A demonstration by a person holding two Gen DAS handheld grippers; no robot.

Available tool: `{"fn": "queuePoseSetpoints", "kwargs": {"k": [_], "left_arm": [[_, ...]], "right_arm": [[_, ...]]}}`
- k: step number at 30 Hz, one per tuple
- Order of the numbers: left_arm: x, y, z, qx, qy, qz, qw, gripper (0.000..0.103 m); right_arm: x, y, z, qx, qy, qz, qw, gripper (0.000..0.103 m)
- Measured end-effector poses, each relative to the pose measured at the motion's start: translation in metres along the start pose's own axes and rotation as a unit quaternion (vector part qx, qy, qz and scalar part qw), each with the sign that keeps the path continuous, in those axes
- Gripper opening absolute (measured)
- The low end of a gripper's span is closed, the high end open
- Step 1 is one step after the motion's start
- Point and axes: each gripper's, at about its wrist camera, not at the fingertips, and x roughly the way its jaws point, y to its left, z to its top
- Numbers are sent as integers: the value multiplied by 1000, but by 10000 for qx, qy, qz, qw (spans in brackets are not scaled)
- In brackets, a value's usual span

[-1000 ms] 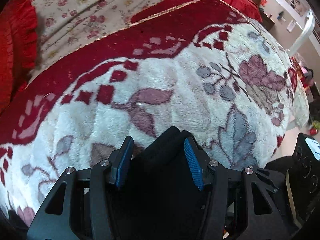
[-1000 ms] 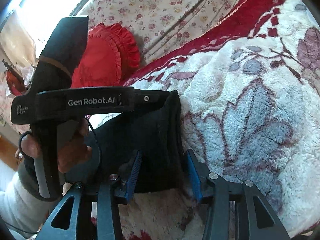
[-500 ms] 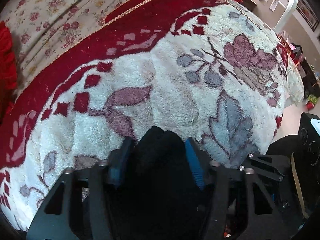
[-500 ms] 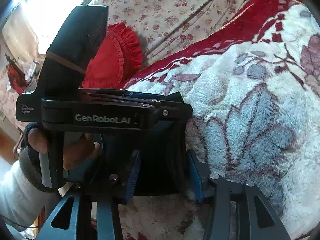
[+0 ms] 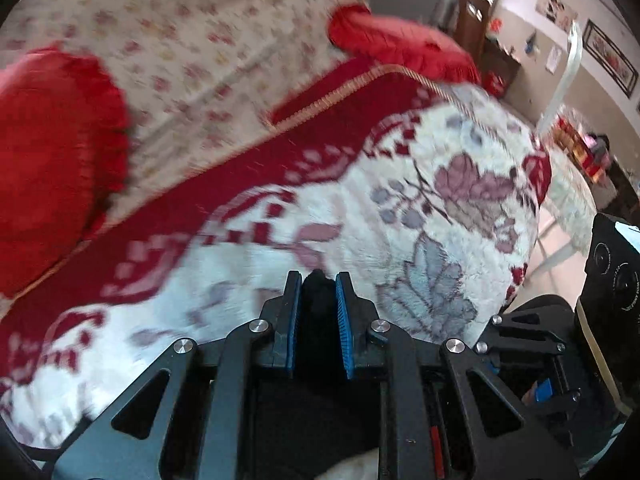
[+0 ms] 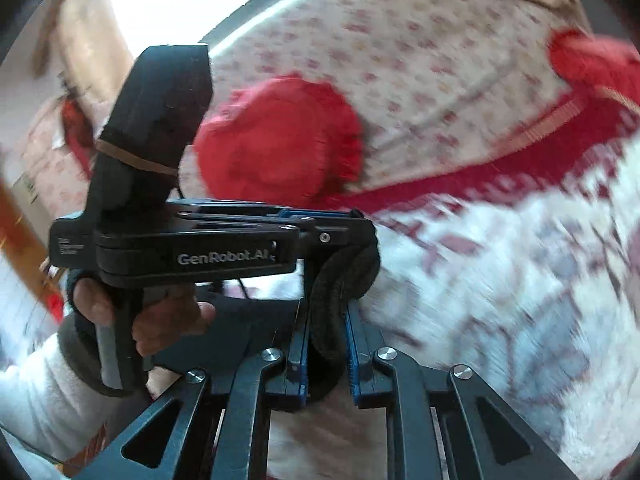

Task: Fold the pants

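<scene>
Left gripper [image 5: 318,296] and right gripper [image 6: 326,334] closing, each with black pants cloth between its blue pads

Left one's pads squeeze a fold of the pants [image 5: 318,320]; in the right view the bunched dark fabric [image 6: 344,280] sits pinched between the pads, just above the fluffy white-and-red flowered blanket [image 5: 400,216], a hand [image 6: 160,320] gripping the other tool's handle; beyond lie a red frilled cushion [image 6: 280,140] and the small-flowered sheet [image 5: 192,48]
</scene>
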Motion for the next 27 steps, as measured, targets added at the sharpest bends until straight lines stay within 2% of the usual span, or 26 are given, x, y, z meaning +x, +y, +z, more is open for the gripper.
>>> {"fn": "queuePoseSetpoints", "kwargs": {"k": [4,9,12,13,15,16,17,19,21,23,25,27], "left_arm": [[-55,41,-23,-348,-254,402,9983,16],[-83,98,-73,-1096,-164,876,9900,16],[-91,130,-109,-1633,-56,1118,9802,16],[-92,142,-121,-1860,3,1190,9753,16],[-95,157,-136,-2175,40,1254,9680,16],[-97,162,-143,-2300,46,1302,9644,16],[-99,165,-150,-2383,60,1365,9615,16],[-104,167,-158,-2484,48,1455,9577,16],[-109,162,-165,-2549,-30,1415,9565,16],[-110,155,-170,-2605,-59,1369,9557,25],[-106,150,-177,-2770,-13,1341,9515,40],[-99,145,-183,-2938,48,1284,9472,44]], "right_arm": [[21,57,10,-589,134,437,9972,14],[78,116,0,-1025,584,974,9882,14],[133,142,-19,-1213,1182,1181,9785,14],[153,148,-29,-1245,1509,1250,9727,15],[177,156,-42,-1241,2040,1233,9632,20],[176,159,-43,-1251,2066,1215,9628,31],[169,160,-40,-1238,1979,1348,9630,35],[144,153,-24,-1091,1674,1652,9658,35],[120,137,-9,-943,1331,1490,9753,35],[107,111,5,-777,1032,1012,9864,35],[107,92,10,-742,994,562,9907,35],[118,81,11,-813,1180,141,9896,34]]}}
